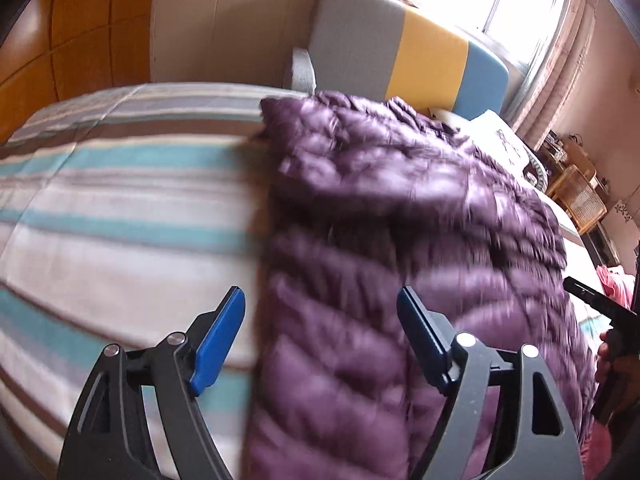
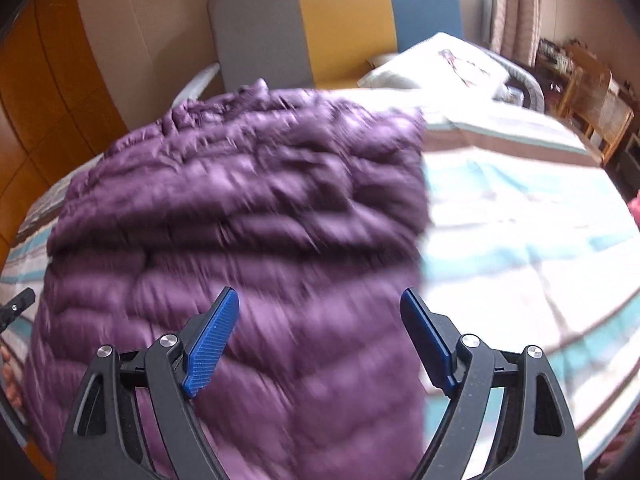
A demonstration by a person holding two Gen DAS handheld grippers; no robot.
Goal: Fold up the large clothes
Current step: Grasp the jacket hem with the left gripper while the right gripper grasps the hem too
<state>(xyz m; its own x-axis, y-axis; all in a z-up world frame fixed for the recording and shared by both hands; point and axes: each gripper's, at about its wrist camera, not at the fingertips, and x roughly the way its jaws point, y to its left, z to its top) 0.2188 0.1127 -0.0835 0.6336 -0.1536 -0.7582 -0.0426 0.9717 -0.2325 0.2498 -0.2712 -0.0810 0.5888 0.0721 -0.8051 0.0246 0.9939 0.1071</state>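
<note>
Over striped bed point(image 1: 120, 208), left view: our left gripper point(image 1: 320, 344) fingers apart, empty, straddling left edge of purple down jacket point(image 1: 400, 220), likely ready to grab it. Right view: right gripper point(image 2: 320, 340) also spread, unloaded, above jacket's right edge; jacket flat for folding.

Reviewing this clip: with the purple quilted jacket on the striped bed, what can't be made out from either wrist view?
- Purple quilted puffer jacket: motion blur in both views hides sleeves, zip and fold edges; its near hem is cut off by the frame bottom.
- Right gripper in the left wrist view: cut by the right edge; only its own camera shows it open.
- Wicker furniture: too small.
- Left gripper: open, empty.
</note>
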